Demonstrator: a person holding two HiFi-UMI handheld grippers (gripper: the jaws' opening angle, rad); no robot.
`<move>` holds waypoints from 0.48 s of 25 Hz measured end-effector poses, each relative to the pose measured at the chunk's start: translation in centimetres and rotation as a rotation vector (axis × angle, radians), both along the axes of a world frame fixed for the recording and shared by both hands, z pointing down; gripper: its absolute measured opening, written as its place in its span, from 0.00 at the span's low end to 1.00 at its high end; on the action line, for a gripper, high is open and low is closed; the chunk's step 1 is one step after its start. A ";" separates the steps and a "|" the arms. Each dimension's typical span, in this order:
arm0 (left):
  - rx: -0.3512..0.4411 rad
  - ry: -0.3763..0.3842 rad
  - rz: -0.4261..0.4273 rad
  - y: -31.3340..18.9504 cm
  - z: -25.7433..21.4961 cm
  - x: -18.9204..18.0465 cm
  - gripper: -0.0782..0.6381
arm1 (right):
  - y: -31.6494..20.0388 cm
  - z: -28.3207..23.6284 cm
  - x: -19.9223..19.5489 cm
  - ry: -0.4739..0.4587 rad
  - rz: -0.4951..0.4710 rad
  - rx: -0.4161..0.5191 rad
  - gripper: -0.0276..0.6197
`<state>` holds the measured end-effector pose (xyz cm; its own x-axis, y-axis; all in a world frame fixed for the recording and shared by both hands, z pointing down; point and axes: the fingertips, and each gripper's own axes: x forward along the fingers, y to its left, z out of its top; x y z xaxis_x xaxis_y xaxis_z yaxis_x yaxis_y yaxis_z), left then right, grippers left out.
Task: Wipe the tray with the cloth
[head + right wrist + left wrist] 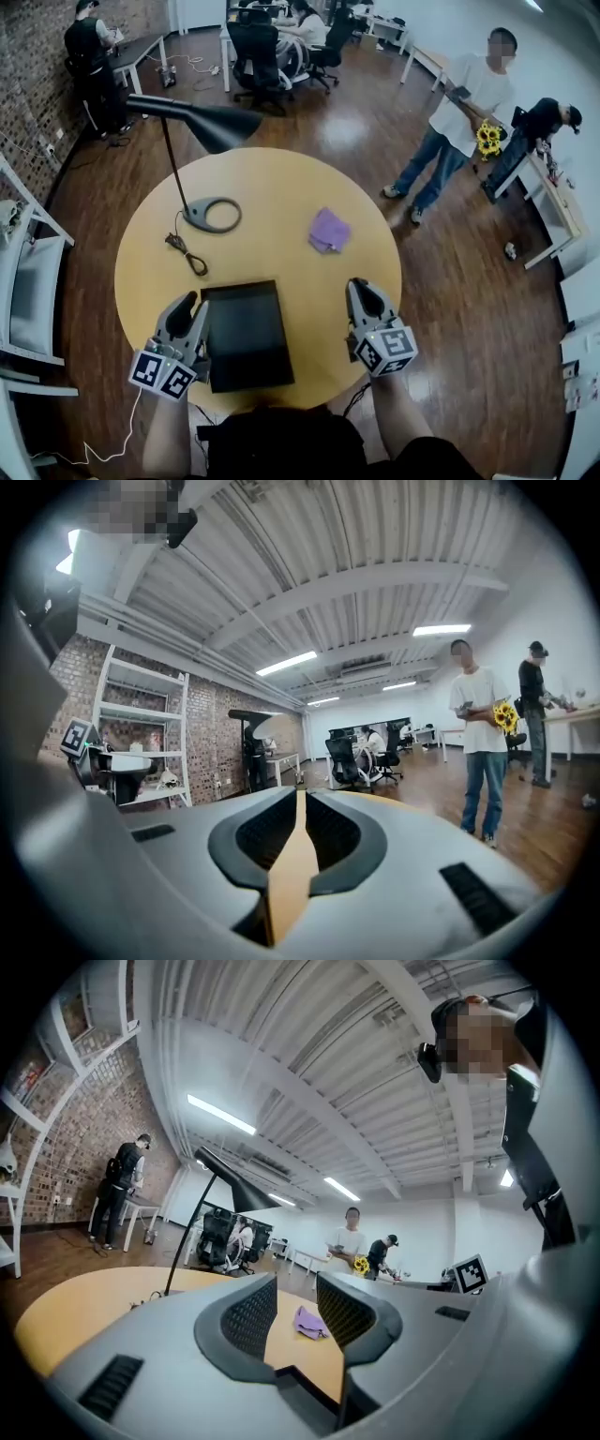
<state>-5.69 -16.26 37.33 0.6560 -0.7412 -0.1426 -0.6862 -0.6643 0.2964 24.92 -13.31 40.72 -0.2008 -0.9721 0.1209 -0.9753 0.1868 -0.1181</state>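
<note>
Head view: tray, cloth and lamp are set on a round tabletop above a wood floor; the left tool is held apart, the right tool together, both empty.

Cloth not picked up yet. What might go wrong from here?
The right gripper, nearer the crumpled purple cloth, has its jaws almost together and empty; unopened, it would probably just push the cloth away.
The black rectangular tray lies loose near the round yellow table's edge; unbraced wiping might slide it off.
The black lamp cord lies just beyond the open left gripper and may snag.
</note>
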 end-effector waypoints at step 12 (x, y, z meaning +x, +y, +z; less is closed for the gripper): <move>-0.122 -0.052 -0.191 -6.0 3.2 10.4 0.28 | -13.5 9.6 7.4 0.154 -0.287 -0.274 0.35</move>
